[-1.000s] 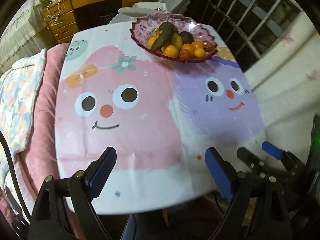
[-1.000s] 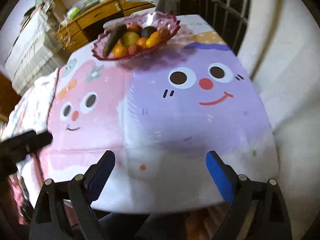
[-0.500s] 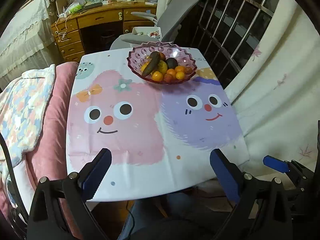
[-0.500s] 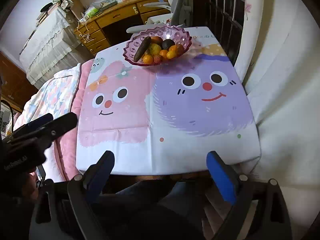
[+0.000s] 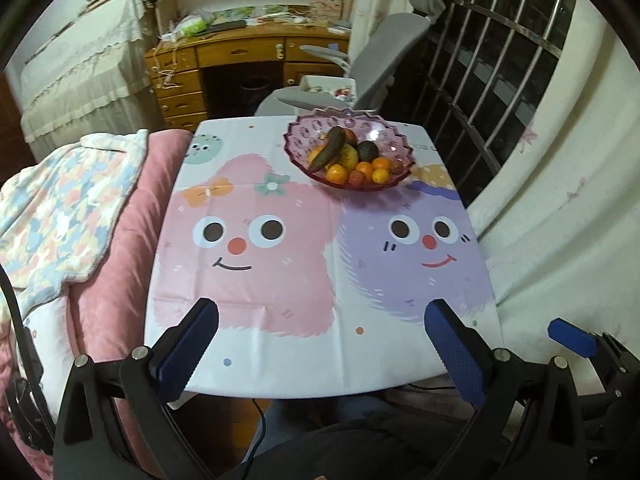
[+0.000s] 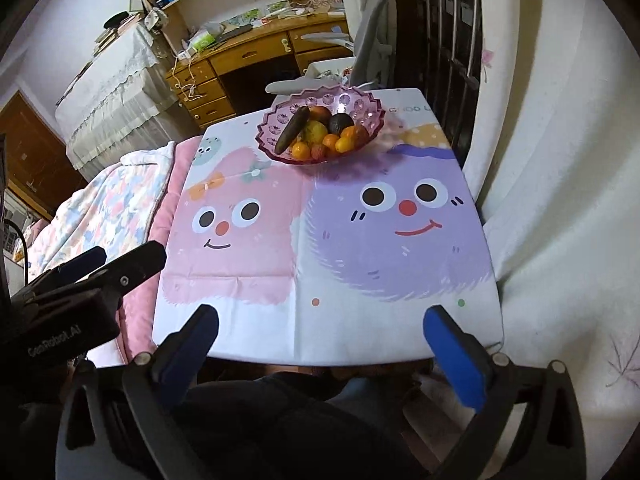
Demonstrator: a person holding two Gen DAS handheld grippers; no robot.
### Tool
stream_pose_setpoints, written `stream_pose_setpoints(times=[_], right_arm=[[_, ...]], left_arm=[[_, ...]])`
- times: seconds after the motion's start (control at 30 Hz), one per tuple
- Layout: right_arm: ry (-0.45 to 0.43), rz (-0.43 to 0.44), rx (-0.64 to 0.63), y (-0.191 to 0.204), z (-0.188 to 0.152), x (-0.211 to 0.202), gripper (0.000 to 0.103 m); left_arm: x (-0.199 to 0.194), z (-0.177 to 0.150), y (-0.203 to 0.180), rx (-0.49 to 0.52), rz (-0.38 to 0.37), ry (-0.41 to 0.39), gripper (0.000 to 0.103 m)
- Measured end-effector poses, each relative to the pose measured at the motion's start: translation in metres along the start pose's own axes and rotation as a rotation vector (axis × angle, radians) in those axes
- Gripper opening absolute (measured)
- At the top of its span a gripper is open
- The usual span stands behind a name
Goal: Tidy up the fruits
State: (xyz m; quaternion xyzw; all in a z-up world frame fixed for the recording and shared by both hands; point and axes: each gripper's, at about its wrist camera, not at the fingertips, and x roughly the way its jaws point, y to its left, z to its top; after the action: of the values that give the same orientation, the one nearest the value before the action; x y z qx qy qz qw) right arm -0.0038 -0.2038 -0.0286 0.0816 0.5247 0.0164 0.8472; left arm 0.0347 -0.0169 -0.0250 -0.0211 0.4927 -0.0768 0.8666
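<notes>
2 tongs, left and right, gape well short of the fruit bowl.

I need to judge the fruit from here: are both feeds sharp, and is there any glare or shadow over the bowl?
Left wrist view: sharp, bowl evenly lit, edges bent by fisheye, dark corners. Right wrist view: sharp too, a bright glare spot on the bowl rim behind the fruit, soft shadow on the tablecloth before it.

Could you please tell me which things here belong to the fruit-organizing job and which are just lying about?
Job: pink bowl, cucumber, avocado, oranges, left gripper, right gripper.

Lying about: cartoon tablecloth, office chair, wooden desk, floral blanket.
</notes>
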Motion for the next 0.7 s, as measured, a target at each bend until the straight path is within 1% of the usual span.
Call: stream_pose_setpoints(times=[0.13,0.43,0.7], right_arm=[[-0.022,-0.002,-0.017,0.002,0.000,-0.001,0.103],[-0.041,-0.007,-0.057,0.011,-0.001,-0.001,0.103],[-0.037,0.001,-0.063,0.017,-0.001,0.001,0.103]], left_arm=[[-0.003,-0.002,0.001,-0.017,0.056,-0.018,0.102],[-0.006,-0.005,0.004,-0.017,0.121,-0.034,0.102],[-0.005,-0.003,0.009,-0.016,0.136,-0.030,0.102]])
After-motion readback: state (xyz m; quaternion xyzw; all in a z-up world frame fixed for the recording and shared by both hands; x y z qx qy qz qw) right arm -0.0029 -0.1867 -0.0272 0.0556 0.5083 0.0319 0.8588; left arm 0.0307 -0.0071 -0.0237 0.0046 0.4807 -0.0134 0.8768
